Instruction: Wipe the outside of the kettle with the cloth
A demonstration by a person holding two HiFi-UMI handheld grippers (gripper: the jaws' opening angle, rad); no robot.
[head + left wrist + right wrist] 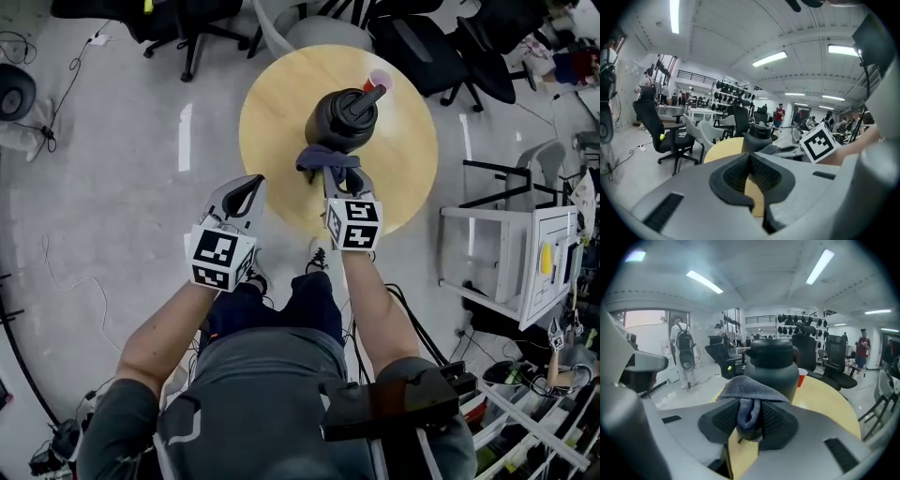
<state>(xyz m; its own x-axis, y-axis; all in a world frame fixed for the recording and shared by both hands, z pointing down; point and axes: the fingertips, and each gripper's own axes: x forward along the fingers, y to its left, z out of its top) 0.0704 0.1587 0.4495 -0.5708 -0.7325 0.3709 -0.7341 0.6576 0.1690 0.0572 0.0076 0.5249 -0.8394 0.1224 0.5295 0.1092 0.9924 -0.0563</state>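
Right gripper (749, 416) clamped on the grey cloth (746, 397), bunched between its pads. The black kettle (772, 365) is dead ahead of the jaws, centre frame, on the round table (281, 103). Cloth's far edge looks to touch the kettle wall, hard to confirm. Left gripper (751, 169) closed and empty at the table's left edge.

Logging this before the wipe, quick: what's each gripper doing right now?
Left gripper: closed, nothing between its fingers.
Right gripper: closed on the dark grey-blue fabric cloth.
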